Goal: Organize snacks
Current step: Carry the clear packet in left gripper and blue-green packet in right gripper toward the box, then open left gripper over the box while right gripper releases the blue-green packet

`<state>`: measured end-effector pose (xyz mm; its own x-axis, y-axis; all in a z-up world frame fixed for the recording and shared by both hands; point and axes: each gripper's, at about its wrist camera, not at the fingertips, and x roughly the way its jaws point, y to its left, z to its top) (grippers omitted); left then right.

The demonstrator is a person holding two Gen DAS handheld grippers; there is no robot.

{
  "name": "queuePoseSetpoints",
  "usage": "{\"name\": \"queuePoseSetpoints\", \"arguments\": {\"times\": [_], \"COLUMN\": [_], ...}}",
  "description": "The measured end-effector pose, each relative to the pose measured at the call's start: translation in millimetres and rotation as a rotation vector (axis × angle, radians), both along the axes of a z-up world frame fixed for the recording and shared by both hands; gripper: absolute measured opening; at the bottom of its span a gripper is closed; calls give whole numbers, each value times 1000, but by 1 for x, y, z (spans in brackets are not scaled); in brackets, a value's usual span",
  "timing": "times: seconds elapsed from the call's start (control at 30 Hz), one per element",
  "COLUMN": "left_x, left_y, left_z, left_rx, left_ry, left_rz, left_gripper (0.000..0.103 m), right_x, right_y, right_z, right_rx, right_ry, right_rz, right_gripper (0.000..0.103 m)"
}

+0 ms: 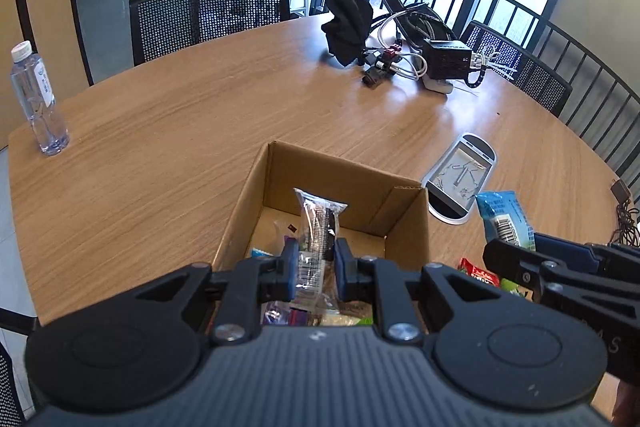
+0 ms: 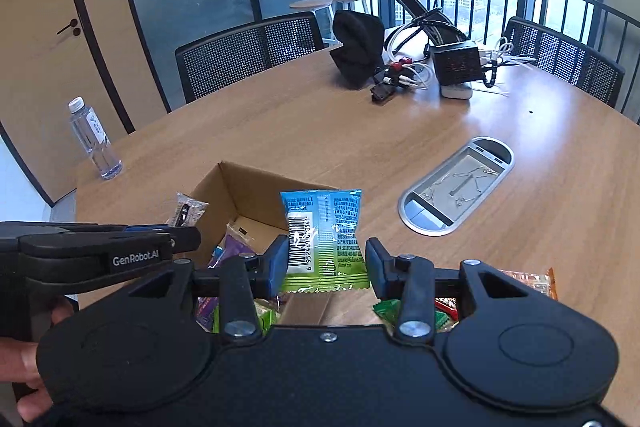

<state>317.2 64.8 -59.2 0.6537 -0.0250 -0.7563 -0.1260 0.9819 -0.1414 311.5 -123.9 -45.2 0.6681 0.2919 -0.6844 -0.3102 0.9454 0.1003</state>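
My left gripper (image 1: 314,267) is shut on a clear plastic snack packet (image 1: 316,219), which stands up between the pads over the open cardboard box (image 1: 340,163). Several packets lie inside the box, among them a purple packet (image 2: 236,247). My right gripper (image 2: 326,263) is shut on a blue-and-green packet (image 2: 324,223) with a barcode, held at the box's right near corner (image 2: 256,183). In the left wrist view, the right gripper (image 1: 516,245) and its blue-and-green packet (image 1: 500,211) show just right of the box. The right wrist view has the left gripper (image 2: 188,231) with the clear packet (image 2: 188,209).
Loose snacks lie near me right of the box: an orange packet (image 2: 532,279) and a green one (image 2: 388,311). A metal cable hatch (image 1: 460,179) is set into the table. A water bottle (image 1: 38,99) stands far left. A black pouch, cables and a charger block (image 1: 444,61) sit at the far side, with mesh chairs around.
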Motion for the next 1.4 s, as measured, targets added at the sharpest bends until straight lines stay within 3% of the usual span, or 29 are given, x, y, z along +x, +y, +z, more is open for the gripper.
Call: {"name": "queuePoseSetpoints", "arguments": {"times": [0.5, 0.83, 1.2, 1.27, 1.3, 1.4], "left_x": [50, 41, 21, 18, 17, 13], "left_y": [10, 26, 41, 43, 43, 43], "left_z": [-21, -13, -6, -5, -5, -3], "left_rx": [-34, -38, -31, -28, -28, -18], "left_ry": [10, -16, -5, 1, 2, 15], "left_rz": [26, 96, 148, 155, 157, 174], "left_gripper": [18, 23, 48, 57, 59, 72], "right_x": [35, 45, 54, 55, 54, 48], "right_y": [18, 30, 44, 45, 45, 40], "right_z": [-16, -31, -34, -33, -33, -30], "right_rx": [0, 7, 17, 23, 16, 16], "right_ry": [32, 56, 69, 78, 75, 63], "right_rz": [25, 56, 88, 102, 96, 79], "right_gripper": [41, 41, 43, 54, 65, 70]}}
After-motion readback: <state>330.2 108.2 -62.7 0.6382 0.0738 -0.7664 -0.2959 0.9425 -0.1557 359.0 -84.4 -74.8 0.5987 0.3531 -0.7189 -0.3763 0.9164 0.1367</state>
